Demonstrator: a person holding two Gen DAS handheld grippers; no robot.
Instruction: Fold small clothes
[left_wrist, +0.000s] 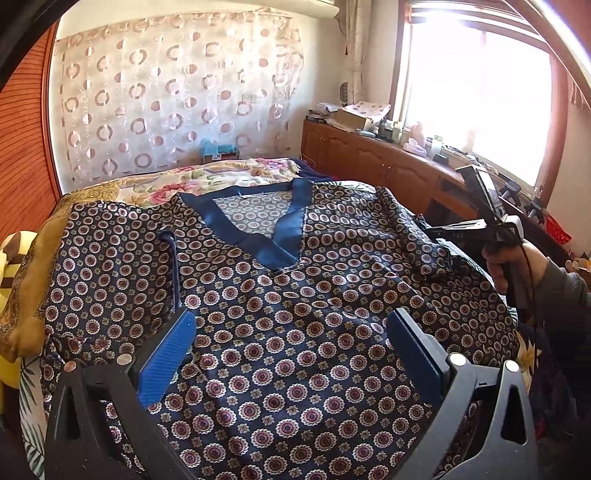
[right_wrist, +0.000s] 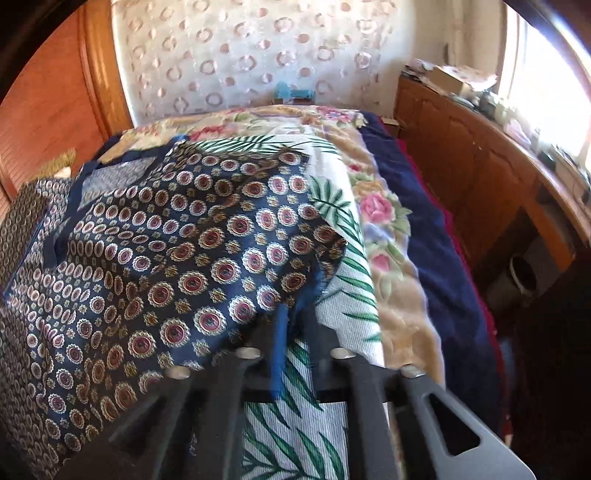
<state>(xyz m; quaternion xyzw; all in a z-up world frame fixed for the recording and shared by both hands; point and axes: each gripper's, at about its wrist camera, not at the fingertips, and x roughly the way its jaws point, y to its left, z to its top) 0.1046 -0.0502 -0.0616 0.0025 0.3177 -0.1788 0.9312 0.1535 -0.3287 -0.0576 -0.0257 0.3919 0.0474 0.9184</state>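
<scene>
Clothing here is one patterned top (left_wrist: 295, 332), navy with small medallions and a plain blue V-neck band (left_wrist: 255, 236), lying spread face-up over the layered covers of a bed (right_wrist: 417, 229).

Nearest, the left gripper (left_wrist: 291, 350) is hovering over the lower part of the top with its blue pads (left_wrist: 166, 362) standing wide apart and nothing between them. At the right side of the garment, the right gripper (right_wrist: 295, 325) is sitting at the cloth's edge with its jaws drawn together; the top's right edge is lying right at the fingers, and it looks pinched there, though blur keeps me from being sure. From the left camera a hand (left_wrist: 513, 266) is gripping that tool's handle beside the right sleeve.

Further off, the neckline is pointing toward the far end of the bed, where a floral blanket (left_wrist: 207, 181) is showing beyond the collar.

The fabric is looking thin, light and slightly glossy, so it is probably slipping easily and creasing or sliding rather than holding a fold. Taking hold at hems, sleeve ends or shoulder seams seems best, since doubled cloth gives the pads more to bite. The leaf-print sheet (right_wrist: 332, 295) underneath is likely getting caught if the pinch goes deep.
</scene>
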